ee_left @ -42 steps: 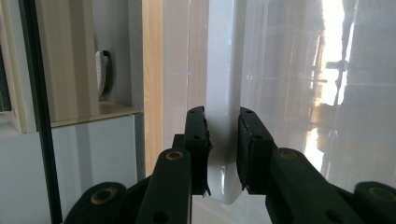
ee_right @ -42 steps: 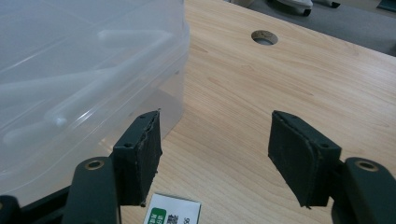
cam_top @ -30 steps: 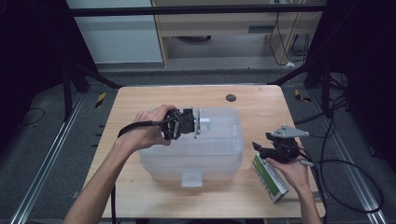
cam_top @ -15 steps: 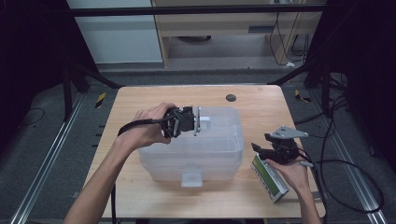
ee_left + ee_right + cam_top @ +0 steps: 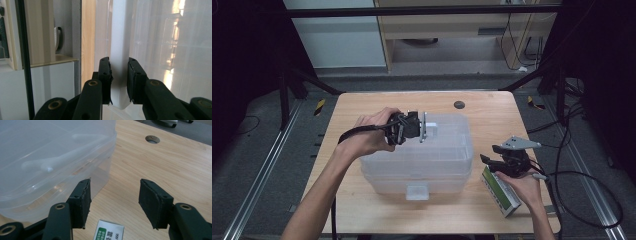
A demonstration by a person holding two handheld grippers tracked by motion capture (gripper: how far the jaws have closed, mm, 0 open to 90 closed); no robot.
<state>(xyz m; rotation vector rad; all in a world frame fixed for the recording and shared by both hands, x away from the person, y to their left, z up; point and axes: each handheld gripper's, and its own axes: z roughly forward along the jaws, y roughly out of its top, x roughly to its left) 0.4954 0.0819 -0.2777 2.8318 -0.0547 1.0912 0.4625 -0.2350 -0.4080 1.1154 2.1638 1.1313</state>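
Both forearms are bare, with no sleeves showing. The left gripper (image 5: 424,127) has a black body with a pale plate at its front end, and a black cable trails back from it. Its two jaws are matte black bars, each with a brass-coloured rivet behind its fingertip, and its pads (image 5: 105,72) are black rubber, frayed at the edges. The right gripper (image 5: 488,155) is black too, with a grey three-cornered plate above its fingers and the same brass rivets.
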